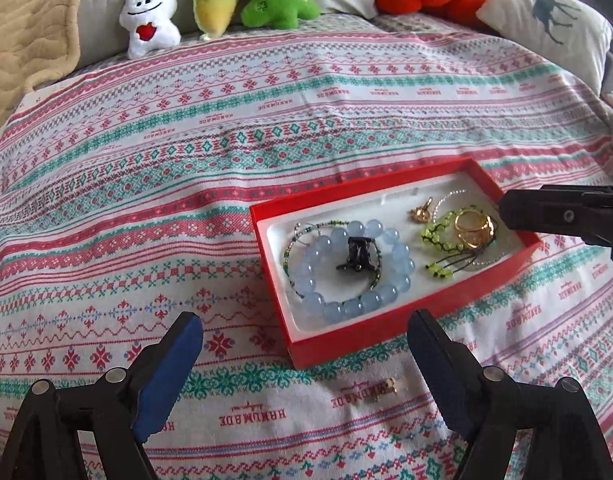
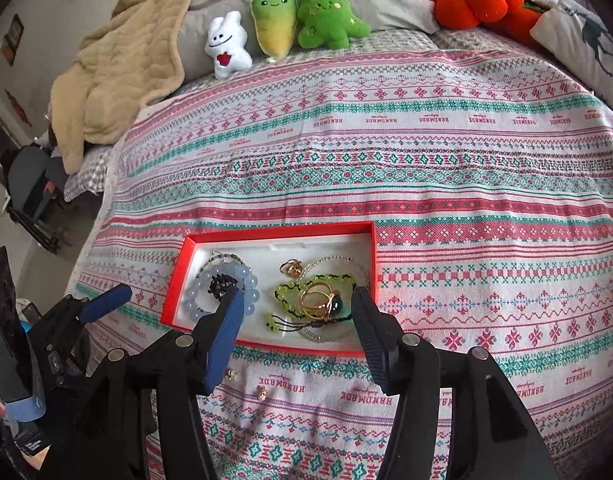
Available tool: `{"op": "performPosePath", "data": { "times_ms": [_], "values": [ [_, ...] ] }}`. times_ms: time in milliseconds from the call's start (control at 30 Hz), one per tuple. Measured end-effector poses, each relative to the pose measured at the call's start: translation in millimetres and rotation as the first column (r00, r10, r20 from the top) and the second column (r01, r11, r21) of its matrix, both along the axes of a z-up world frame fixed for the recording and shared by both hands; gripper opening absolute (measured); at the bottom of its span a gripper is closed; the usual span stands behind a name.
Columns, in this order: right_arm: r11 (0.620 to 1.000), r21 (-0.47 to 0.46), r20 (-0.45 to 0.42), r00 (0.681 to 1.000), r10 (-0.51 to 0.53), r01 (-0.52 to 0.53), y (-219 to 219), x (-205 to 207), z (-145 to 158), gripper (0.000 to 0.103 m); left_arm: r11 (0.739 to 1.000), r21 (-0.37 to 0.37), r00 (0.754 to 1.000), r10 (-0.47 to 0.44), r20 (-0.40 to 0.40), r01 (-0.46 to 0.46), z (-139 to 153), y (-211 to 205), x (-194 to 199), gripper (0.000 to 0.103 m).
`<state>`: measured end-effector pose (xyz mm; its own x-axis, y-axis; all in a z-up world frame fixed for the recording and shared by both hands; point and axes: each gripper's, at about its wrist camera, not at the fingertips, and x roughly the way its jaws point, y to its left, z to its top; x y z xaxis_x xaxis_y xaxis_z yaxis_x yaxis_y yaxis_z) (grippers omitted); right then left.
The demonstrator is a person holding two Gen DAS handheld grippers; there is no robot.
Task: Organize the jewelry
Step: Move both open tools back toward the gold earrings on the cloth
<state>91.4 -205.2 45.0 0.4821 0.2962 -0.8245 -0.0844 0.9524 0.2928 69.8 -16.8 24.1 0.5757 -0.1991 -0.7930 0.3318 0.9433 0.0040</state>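
Patterned bedspread (image 1: pixel 266 128); red box (image 1: pixel 386 344) holds most jewelry; left gripper (image 1: pixel 306 364) and right gripper (image 2: pixel 294 332) both apart, empty; likely next: stray gold piece (image 1: pixel 386 387) needs pinching.

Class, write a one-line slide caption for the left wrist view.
Open left gripper hovers before a red box holding a blue bead bracelet and gold rings; one small gold piece lies outside on the bedspread.

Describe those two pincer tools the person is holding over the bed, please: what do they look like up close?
Both look alike. The left gripper has two black plastic fingers, each tipped with a blue ribbed pad, joined to black angled link bars by round silver pins. The right gripper has the same black frame, blue pads and silver pins. No cables, sleeves or hands show.
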Motion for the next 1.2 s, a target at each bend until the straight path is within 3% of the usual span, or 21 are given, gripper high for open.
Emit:
{"op": "performPosePath", "data": {
  "times_ms": [267,567,933,1200],
  "values": [
    [0.999,-0.029,-0.005,1.0,-0.015,0.014,-7.5,-28.0,-0.8,0.069,1.0,-0.022,0.999,0.014,-0.043,-0.015,-7.4,5.4,-16.6,0.091],
    [0.997,-0.067,-0.038,0.999,-0.035,0.032,-12.8,-50.6,-15.2,0.07,1.0,0.022,0.998,-0.001,-0.056,0.003,-20.3,9.0,-35.7,0.093],
    [0.989,-0.146,-0.084,0.996,0.001,-0.013,-6.1,-69.0,-39.8,0.07,0.999,0.034,0.991,-0.014,-0.135,0.019,-48.3,21.3,-45.2,0.093],
    [0.977,-0.2,-0.117,0.992,0.052,-0.075,8.9,-77.7,-64.0,0.07,0.999,0.006,0.992,-0.047,-0.114,0.048,-60.1,17.8,-47.5,0.093]
  ]
}}
